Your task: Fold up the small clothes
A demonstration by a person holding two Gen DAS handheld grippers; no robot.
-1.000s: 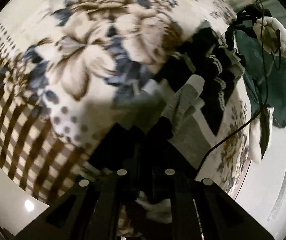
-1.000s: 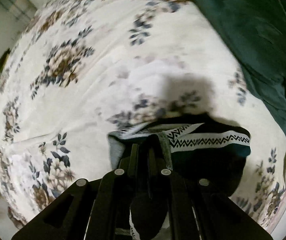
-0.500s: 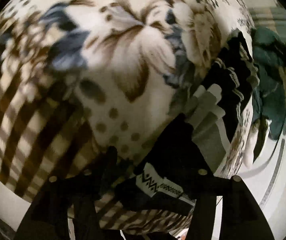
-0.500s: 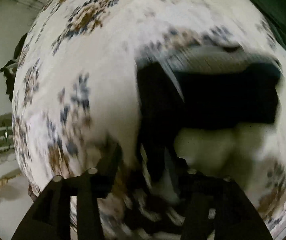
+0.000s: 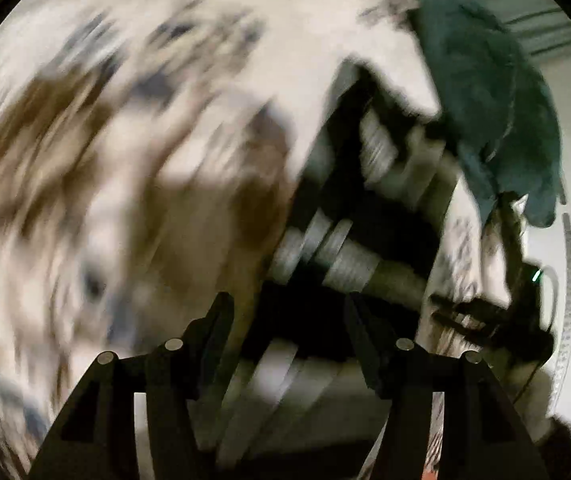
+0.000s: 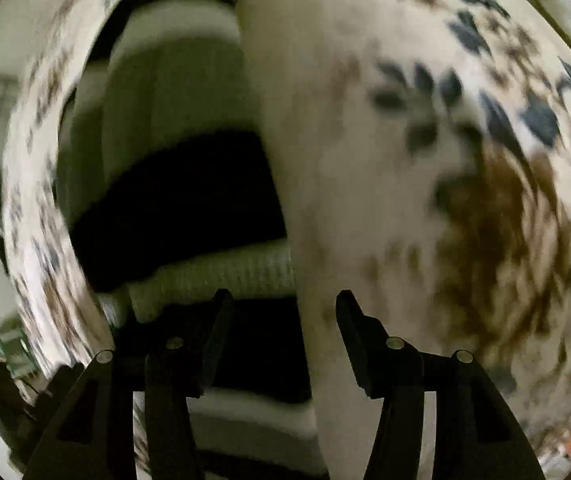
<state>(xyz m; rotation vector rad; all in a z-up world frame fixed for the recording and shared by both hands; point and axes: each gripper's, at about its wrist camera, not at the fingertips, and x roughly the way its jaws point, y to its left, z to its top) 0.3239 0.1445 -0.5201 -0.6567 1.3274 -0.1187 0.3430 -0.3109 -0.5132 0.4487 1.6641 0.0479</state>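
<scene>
Everything's pretty smeared, but the floral bedspread (image 5: 133, 152) can be used as the landmark: at its right side the black-and-grey garment (image 5: 337, 216) is seen lying on it, with a teal cloth (image 5: 497, 120) further right. The left gripper (image 5: 289, 316) is held apart over the garment with nothing pinched. The right gripper (image 6: 283, 312) is likewise spread and empty, the garment (image 6: 173, 208) being seen left of the bedspread's (image 6: 425, 160) flowers there.
</scene>
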